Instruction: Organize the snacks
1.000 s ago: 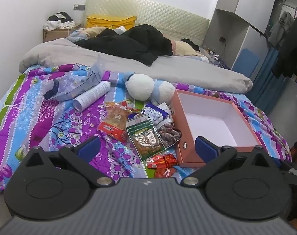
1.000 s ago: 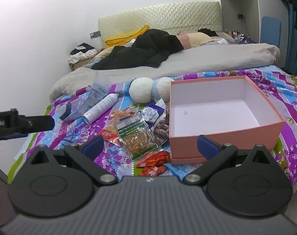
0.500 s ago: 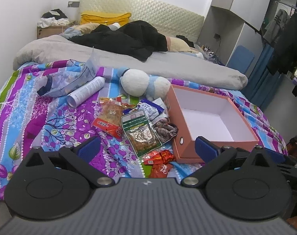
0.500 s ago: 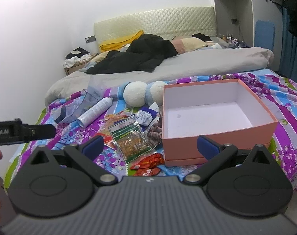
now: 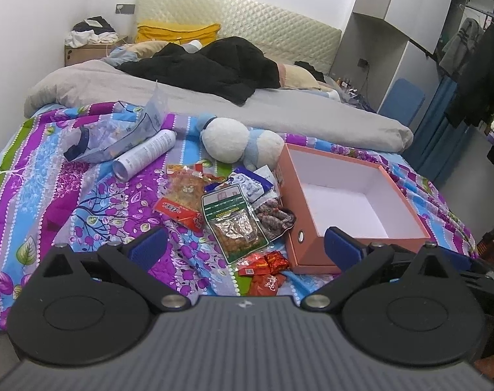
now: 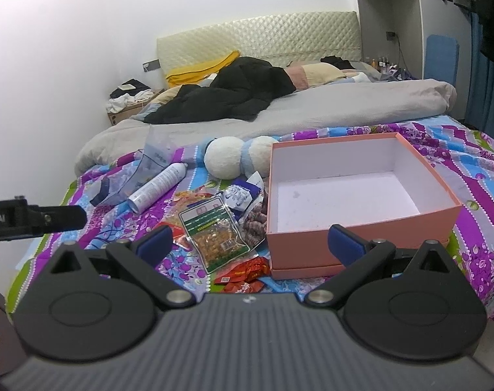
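Observation:
An empty pink box [image 5: 315, 247] [image 6: 361, 241] with a white inside stands on the flowered bedspread. Left of it lies a pile of snack packets: a green-labelled clear bag [image 5: 233, 221] [image 6: 214, 231], an orange bag [image 5: 185, 192], a blue-white pouch [image 5: 250, 185] [image 6: 238, 195], a dark sausage pack [image 5: 274, 218], and red packets [image 5: 266, 267] [image 6: 247, 273] at the near edge. My left gripper [image 5: 245, 247] hangs open above the pile's near side. My right gripper [image 6: 250, 241] is open too, holding nothing, over the box's left front corner.
A white spray can [image 5: 144, 154] and a clear plastic bag [image 5: 116, 137] lie at the left. A white and blue plush toy [image 5: 237, 143] sits behind the snacks. A grey duvet [image 5: 279, 110] with black clothing [image 5: 211, 68] covers the far bed. The left gripper's body [image 6: 31, 218] shows at the right view's left edge.
Both views have drifted slightly; the box and snacks sit a little lower and nearer in frame. Nothing on the bed has moved and both grippers stay open.

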A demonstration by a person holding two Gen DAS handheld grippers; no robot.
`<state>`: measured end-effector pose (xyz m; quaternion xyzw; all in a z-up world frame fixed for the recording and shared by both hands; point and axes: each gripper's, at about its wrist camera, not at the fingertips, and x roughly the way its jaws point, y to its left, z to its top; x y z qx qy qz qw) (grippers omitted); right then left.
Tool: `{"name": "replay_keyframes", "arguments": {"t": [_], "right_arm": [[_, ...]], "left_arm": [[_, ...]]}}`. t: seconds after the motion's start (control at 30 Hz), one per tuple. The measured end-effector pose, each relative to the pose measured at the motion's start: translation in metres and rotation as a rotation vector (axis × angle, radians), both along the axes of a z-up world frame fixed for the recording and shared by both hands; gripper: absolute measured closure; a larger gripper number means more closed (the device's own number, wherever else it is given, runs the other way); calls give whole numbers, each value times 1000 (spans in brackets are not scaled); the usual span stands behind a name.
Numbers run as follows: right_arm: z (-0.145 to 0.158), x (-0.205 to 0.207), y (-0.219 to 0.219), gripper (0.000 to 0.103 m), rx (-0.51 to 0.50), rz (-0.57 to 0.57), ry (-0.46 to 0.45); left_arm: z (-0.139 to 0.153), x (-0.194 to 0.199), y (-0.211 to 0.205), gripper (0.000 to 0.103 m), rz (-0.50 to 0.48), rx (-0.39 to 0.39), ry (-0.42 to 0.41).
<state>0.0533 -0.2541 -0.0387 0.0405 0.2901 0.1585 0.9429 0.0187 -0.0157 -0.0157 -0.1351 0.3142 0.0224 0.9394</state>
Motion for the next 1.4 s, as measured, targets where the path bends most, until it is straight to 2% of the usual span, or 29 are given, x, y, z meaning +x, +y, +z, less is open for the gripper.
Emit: {"name": "replay_keyframes", "arguments": {"t": [0.93,1.4], "right_arm": [[-6,1,7,0,-7,15,18],[-11,0,11,0,26,42,20]], "left_arm": [[-4,-1,4,0,-1,-10,7],[-13,5,7,0,-25,-10,25]]}}
